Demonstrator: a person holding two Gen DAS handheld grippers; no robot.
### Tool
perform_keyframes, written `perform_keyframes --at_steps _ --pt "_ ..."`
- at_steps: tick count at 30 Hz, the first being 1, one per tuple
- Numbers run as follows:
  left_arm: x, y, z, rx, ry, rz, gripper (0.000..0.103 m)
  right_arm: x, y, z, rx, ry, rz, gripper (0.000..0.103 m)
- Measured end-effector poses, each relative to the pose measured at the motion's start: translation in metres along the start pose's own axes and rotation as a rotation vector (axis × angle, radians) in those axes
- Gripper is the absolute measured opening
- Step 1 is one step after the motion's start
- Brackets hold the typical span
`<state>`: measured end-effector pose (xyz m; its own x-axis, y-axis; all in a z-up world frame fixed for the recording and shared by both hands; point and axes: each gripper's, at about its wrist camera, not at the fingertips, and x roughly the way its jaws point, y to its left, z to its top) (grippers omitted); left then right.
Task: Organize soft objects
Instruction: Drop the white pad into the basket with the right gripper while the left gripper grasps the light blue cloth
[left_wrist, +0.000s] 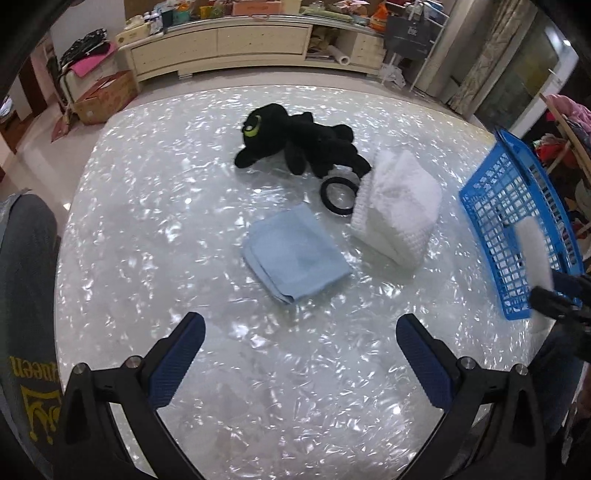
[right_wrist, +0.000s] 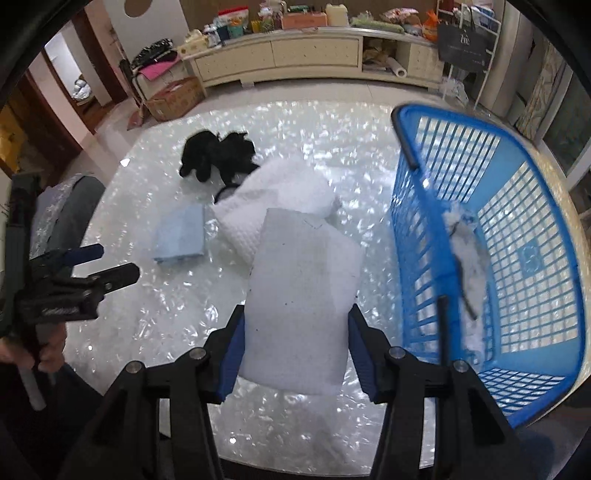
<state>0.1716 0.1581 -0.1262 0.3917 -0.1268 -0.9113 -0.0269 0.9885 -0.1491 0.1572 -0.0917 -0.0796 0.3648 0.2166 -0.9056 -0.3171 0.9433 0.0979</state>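
Left claw (left_wrist: 300, 354): wide open, holding nothing, low centre of the left wrist view, hovering over bare table (left_wrist: 147, 229); seen from the side at the left edge of the right wrist view (right_wrist: 110, 266).
Right claw (right_wrist: 297, 343): closed partway onto a white foam pad (right_wrist: 303, 295), fingers pressing both side edges; pad lifted in the middle of the frame.
Basket (right_wrist: 517, 229): blue, slatted, right side of the right wrist view, just beside the pad; a white fluffy thing (right_wrist: 469, 266) lies inside.
Blue cloth (left_wrist: 295, 254): folded, flat on the table, centre of the left wrist view.
White towel (left_wrist: 399, 206): folded waffle-weave bundle, right of the cloth, close but apart.
Black ring (left_wrist: 338, 195): flat on the table, touching the towel's upper-left side.
Plush (left_wrist: 299, 140): black, yellow-green eye, lying above centre, near the ring.
Background: cream cabinet (left_wrist: 236, 48) along the top edge.
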Motion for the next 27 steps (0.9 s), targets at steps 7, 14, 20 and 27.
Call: perform_keyframes --at_steps 7,14,20,27 --pt "0.007 0.004 0.009 -0.012 0.031 0.017 0.103 -0.043 -0.027 -0.002 -0.017 -0.045 0.02 0.05" --pt "0.033 0.016 0.017 -0.117 0.087 0.041 0.098 -0.064 -0.064 0.001 -0.008 -0.072 -0.013 0.051" --pt "0.059 0.027 0.018 -0.215 0.137 0.054 0.095 -0.061 -0.101 0.004 0.026 -0.069 -0.034 0.051" --pt "0.079 0.028 0.018 -0.252 0.16 0.093 0.092 -0.056 -0.127 0.007 0.037 -0.064 -0.048 0.051"
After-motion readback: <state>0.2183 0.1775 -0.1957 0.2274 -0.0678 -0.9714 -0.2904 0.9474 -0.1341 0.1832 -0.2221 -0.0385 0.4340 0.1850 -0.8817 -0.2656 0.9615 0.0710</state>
